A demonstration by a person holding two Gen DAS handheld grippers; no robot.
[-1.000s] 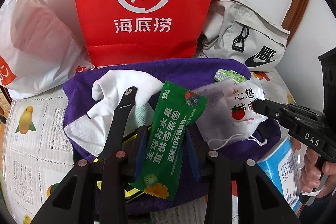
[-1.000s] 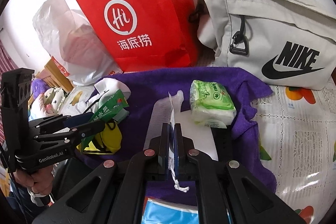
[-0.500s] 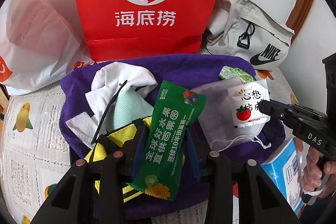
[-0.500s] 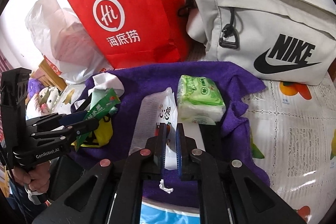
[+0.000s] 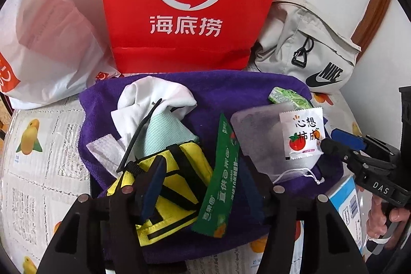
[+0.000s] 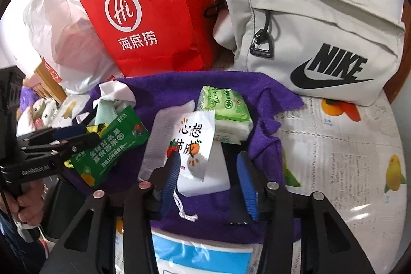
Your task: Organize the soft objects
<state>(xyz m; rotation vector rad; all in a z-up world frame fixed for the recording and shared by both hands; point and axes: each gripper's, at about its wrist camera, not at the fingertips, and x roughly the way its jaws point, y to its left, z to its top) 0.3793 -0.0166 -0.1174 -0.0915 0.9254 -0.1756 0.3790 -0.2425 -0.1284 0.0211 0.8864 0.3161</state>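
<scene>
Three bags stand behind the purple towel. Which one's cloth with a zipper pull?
The beige Nike bag, rightmost; the red bag is paper, the white one plastic.

Black claw [image 6: 208, 181], ribbed blue pads [image 6: 171, 179]

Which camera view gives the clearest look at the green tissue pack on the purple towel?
The right wrist view: the green tissue pack lies nearly whole, printed top facing the camera, on the purple towel. The left wrist view shows only a sliver beyond the white sachet.
</scene>
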